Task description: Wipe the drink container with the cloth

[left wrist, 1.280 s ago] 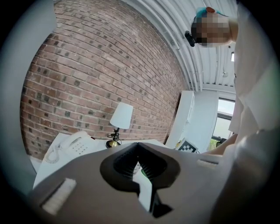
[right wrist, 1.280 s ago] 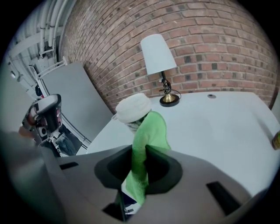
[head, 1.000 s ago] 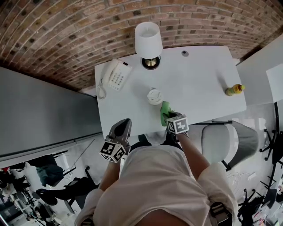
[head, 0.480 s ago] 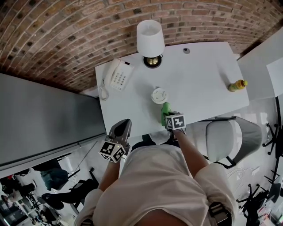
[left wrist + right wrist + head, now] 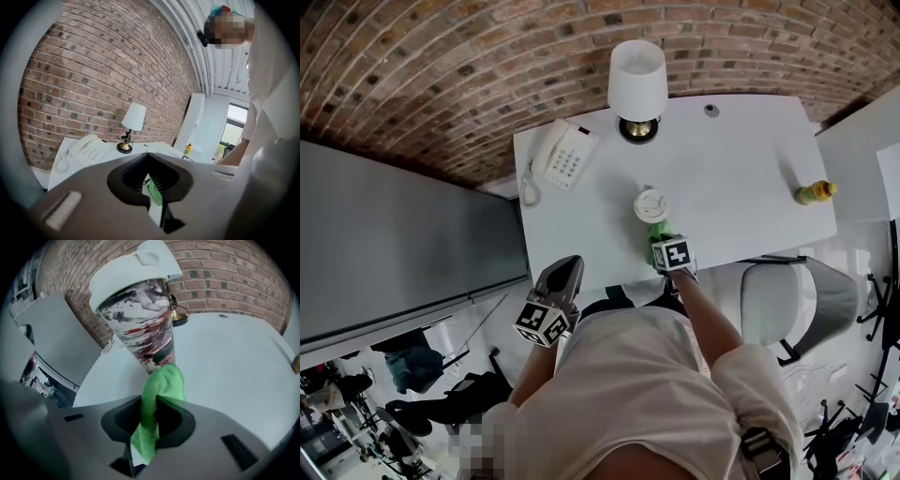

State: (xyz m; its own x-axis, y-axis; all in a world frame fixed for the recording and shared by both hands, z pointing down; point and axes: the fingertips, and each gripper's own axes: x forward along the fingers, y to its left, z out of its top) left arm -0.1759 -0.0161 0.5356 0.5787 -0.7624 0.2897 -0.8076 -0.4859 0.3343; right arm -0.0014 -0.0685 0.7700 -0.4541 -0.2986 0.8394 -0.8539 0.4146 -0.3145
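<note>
Two hand-held grippers, seen from above.
The right gripper (image 5: 658,238) reached forward, jaws pinching a green cloth (image 5: 159,385); the left gripper (image 5: 565,272) sat low by the hip, jaws together.

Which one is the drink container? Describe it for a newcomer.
On the white table, look in front of the lamp. The drink container is the tapered cup with a white lid and red-and-black splashed sides, beside the green cloth; the yellow bottle stands far right.
</note>
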